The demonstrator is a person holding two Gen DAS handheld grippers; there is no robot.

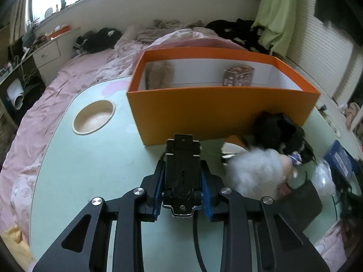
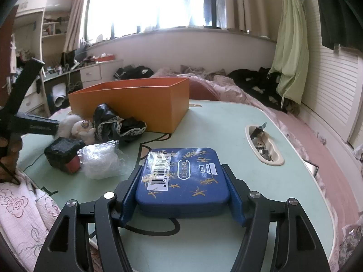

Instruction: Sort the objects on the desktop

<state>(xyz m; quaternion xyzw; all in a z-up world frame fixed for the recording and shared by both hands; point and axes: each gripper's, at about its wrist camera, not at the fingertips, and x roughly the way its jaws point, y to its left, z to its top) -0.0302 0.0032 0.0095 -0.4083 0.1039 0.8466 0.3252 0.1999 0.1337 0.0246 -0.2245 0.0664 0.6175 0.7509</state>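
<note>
- My left gripper: jaws nearly closed, blue pads pressed on both sides of a black clip-like gadget that juts forward over the table.
- My right gripper: jaws about half open, pads against both flanks of the blue case, which lies flat on the table near its front edge.
- Ahead of the left gripper: orange box, open-topped, with a small brown carton inside.
- Between the grippers: white fluff, black lace cloth, clear wrap, a black-and-red block.
- Risks, as I judge them: the gadget is held at its rear only and may pivot on lifting; the case looks slick and wide, so it may slide from the pads; either swing could snag the loose pile.
</note>
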